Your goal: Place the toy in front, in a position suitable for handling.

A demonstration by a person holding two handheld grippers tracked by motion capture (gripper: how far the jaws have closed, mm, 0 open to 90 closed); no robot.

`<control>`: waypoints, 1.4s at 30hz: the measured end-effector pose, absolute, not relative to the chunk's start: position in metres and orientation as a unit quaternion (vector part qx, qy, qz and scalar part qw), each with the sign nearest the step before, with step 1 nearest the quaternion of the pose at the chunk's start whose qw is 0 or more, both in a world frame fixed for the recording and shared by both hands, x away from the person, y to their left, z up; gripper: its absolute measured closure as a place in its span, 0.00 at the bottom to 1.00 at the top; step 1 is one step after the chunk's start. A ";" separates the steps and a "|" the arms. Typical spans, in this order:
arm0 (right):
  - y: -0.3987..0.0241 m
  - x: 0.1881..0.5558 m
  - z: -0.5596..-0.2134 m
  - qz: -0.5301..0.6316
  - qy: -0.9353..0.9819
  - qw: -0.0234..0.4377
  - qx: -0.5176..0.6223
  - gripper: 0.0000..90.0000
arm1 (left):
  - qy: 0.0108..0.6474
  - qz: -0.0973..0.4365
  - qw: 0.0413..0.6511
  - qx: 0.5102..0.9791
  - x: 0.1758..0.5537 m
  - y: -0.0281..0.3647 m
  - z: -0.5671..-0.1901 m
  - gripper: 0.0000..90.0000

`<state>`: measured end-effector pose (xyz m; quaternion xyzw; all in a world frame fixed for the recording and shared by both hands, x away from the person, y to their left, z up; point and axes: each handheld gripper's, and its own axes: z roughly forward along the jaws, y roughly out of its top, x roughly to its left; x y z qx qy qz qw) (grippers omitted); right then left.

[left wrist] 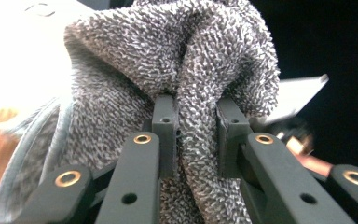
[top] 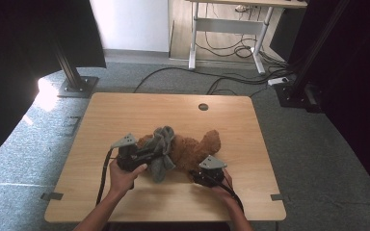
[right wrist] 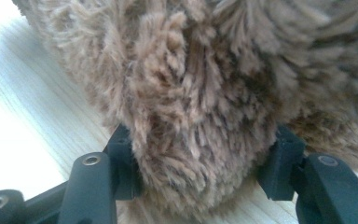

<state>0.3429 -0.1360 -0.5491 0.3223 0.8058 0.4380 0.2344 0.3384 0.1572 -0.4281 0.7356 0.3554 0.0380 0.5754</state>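
Brown plush toy (top: 192, 150) lay on the wooden desk (top: 125, 113), lower centre of the high view, with a grey towel (top: 161, 151) draped over its left end. Left gripper (top: 147, 153) sat just left of the toy, lower-left of centre, pointing right into the cloth. In the left gripper view its jaws were nearly closed, pinching a bunched fold of the grey towel (left wrist: 191, 93) between the pads; the fabric rose above the jaws and spread across the upper half of that frame. Right gripper (top: 203, 172) was at the toy's lower right edge, near the desk's front edge, held by the person's right hand (top: 221, 185). In the right gripper view its jaws stood about half open, one on each side of a rounded lump of the plush toy (right wrist: 200, 130), fur pressed against both pads, so it had a grip on the toy. Pale desk surface (right wrist: 37, 116) showed at the left of that frame, under the fur. Left hand (top: 125, 175) wrapped the left gripper's body from below.
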 end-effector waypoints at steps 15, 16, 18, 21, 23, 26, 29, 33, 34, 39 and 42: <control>-0.136 0.343 -0.549 0.435 0.809 0.232 0.320 0.48 | 0.355 0.024 0.469 0.808 0.380 0.060 -0.439 0.80; -0.136 0.342 -0.549 0.436 0.808 0.232 0.321 0.48 | 0.361 0.026 0.469 0.806 0.380 0.066 -0.440 0.80; -0.135 0.342 -0.549 0.435 0.809 0.232 0.321 0.48 | 0.369 0.026 0.469 0.802 0.380 0.077 -0.441 0.81; -0.135 0.342 -0.549 0.434 0.811 0.232 0.316 0.48 | 0.383 0.029 0.471 0.794 0.381 0.101 -0.444 0.81; -0.134 0.341 -0.549 0.430 0.814 0.232 0.313 0.48 | 0.394 0.033 0.477 0.785 0.380 0.119 -0.445 0.81; -0.134 0.339 -0.550 0.428 0.815 0.232 0.314 0.48 | 0.410 0.029 0.494 0.766 0.378 0.147 -0.446 0.81; -0.134 0.339 -0.550 0.430 0.814 0.231 0.315 0.48 | 0.421 0.020 0.501 0.756 0.376 0.169 -0.447 0.81; -0.134 0.339 -0.550 0.429 0.815 0.231 0.314 0.48 | 0.424 0.013 0.503 0.753 0.372 0.187 -0.455 0.81; -0.134 0.339 -0.550 0.430 0.814 0.230 0.314 0.48 | 0.426 0.010 0.505 0.750 0.371 0.191 -0.458 0.81; -0.135 0.339 -0.549 0.431 0.814 0.230 0.313 0.47 | 0.435 -0.001 0.515 0.738 0.368 0.211 -0.465 0.80; -0.135 0.339 -0.549 0.431 0.815 0.231 0.311 0.47 | 0.440 -0.003 0.518 0.734 0.366 0.220 -0.468 0.80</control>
